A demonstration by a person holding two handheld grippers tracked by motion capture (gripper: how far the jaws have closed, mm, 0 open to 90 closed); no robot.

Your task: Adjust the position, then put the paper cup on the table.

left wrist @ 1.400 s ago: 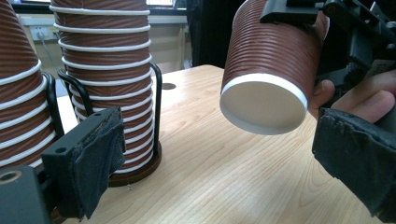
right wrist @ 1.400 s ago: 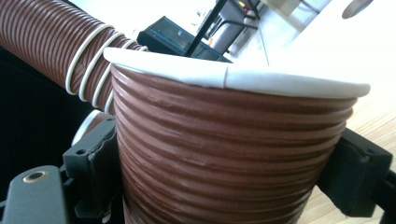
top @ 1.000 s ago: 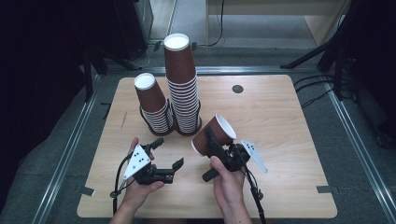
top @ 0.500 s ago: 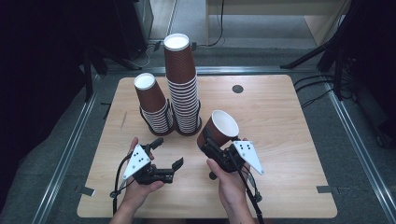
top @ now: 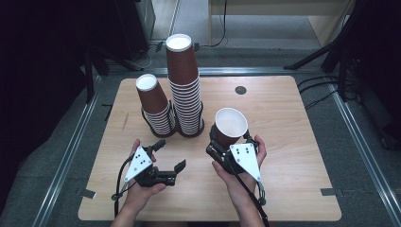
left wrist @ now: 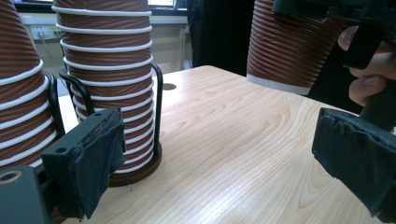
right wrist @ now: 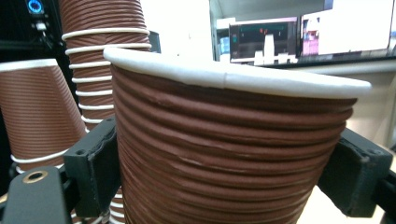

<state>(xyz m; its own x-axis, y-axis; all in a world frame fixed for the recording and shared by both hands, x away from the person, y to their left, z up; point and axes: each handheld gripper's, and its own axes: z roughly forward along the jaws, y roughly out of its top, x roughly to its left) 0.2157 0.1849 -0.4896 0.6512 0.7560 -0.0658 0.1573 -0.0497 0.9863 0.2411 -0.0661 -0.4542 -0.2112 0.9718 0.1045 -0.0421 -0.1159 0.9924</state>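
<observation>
Cup [top: 230, 126] now turned mouth-up in the right claw [top: 226, 147], ready to set on the bench [top: 283, 123]; left claw [top: 170, 158] wide, empty.

The high view is evenly lit from above: the counter [top: 293, 142] is bright, the surroundings at the frame's left and right edges dark, shadows soft. In the right gripper view, the monitors [right wrist: 299, 37] at upper right glare and blur; the near cup [right wrist: 224, 154] is sharp.
</observation>
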